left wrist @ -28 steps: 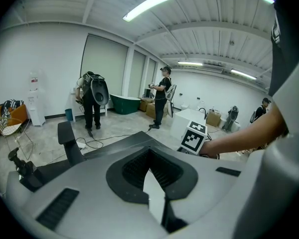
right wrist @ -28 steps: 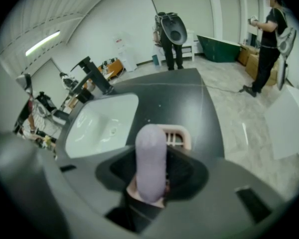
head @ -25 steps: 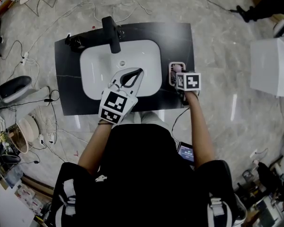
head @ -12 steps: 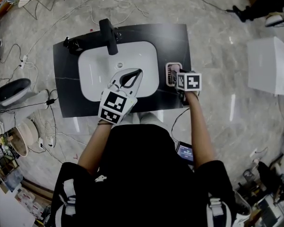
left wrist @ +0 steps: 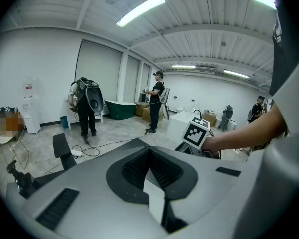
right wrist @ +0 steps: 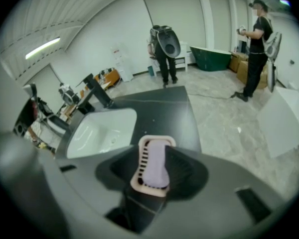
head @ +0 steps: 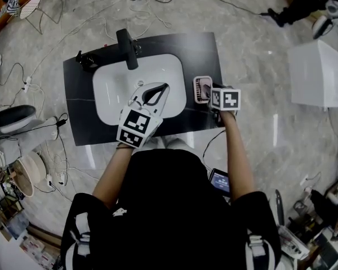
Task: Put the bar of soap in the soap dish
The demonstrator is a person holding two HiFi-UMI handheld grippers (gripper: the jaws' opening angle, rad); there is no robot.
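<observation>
Grey marble floor (head: 259, 38) lay all around the black table (head: 205, 49) and its white sink (head: 115, 86) in the head view. Your left claw (head: 164, 86) hung over the sink's near side. Your right claw (head: 212, 94) sat just beside the pink soap dish (head: 197, 83) on the table's right part.

Your left gripper view showed that claw (left wrist: 149, 153) pressed together, holding nothing.

Your right gripper view showed that claw (right wrist: 154, 156) spread, and the purple soap (right wrist: 156, 171) lay in the dish (right wrist: 141, 166), seen between its tips.
</observation>
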